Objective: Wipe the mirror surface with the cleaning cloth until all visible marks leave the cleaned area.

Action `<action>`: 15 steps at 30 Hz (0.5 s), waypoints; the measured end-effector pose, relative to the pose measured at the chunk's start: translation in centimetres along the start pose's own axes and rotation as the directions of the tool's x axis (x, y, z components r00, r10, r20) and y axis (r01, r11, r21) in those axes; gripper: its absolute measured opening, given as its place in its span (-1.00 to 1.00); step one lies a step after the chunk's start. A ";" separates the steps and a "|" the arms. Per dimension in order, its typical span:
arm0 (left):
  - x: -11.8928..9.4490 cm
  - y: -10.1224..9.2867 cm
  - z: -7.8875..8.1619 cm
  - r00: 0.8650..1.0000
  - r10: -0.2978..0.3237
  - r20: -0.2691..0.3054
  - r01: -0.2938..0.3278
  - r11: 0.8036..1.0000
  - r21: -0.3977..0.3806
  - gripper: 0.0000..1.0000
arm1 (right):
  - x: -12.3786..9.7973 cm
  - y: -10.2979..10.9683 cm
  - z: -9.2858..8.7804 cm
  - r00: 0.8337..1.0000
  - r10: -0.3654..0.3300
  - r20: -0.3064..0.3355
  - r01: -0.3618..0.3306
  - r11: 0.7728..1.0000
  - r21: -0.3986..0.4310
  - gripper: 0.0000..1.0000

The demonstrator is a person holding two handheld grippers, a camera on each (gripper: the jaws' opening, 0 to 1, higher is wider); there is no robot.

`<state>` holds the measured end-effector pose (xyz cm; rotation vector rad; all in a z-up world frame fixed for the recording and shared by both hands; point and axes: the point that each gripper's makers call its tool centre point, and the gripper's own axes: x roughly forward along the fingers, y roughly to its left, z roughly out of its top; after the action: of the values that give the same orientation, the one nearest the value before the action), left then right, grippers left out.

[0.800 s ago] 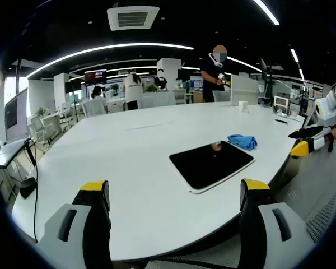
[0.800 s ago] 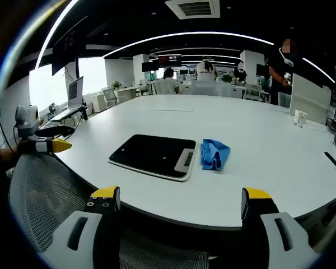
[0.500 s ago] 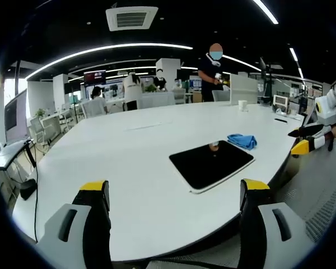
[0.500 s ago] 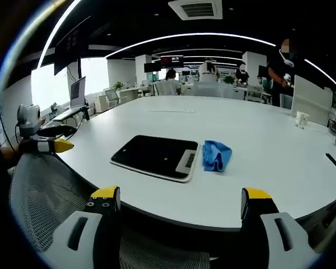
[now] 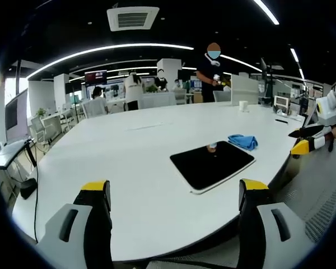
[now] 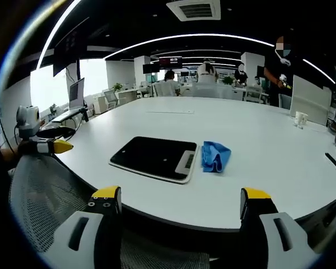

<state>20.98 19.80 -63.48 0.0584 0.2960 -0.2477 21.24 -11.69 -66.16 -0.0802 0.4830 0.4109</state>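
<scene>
Mirror: dark flat rectangular mirror w/ pale rim, lying flat on the big white table, near the edge closest to me. In my left gripper view it's at, ceiling lights reflected in it.
Cloth: blue cleaning cloth, bunched up, on the table just beside one short end of the mirror; can't tell if touching. Left gripper view has it just past the mirror's far corner.
My left gripper: jaws spread wide apart, nothing between them, held off the table edge, well short of mirror. Also seen from my right gripper view at far left, yellow tip.
My right gripper: jaws wide apart too, holding nothing, short of the table edge, mirror + cloth ahead of it. Seen in left gripper view at far right.
Chair: grey mesh chair below/in front of me, by the table edge.
Table extras: white cup far side; small dark flat thing near right edge, can't tell what.
Room: open office, person standing beyond the table, others seated at desks further back; ceiling AC vent, curved light strips.
</scene>
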 end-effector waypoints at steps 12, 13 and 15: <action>0.0 -0.1 -0.1 1.000 -0.003 -0.003 0.003 1.000 -0.003 0.84 | -0.1 -0.1 -0.1 1.000 -0.005 0.000 0.005 1.000 0.003 0.70; 0.0 -0.1 0.0 1.000 -0.002 -0.002 0.002 1.000 -0.003 0.84 | -0.1 0.0 0.0 1.000 -0.004 0.000 0.004 1.000 0.003 0.70; 0.0 0.0 -0.1 1.000 -0.002 -0.003 0.001 1.000 -0.003 0.84 | -0.1 0.0 -0.1 1.000 -0.003 0.000 0.003 1.000 0.003 0.70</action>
<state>20.96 19.76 -63.54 0.0553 0.2995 -0.2486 21.17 -11.74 -66.19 -0.0782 0.4838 0.4074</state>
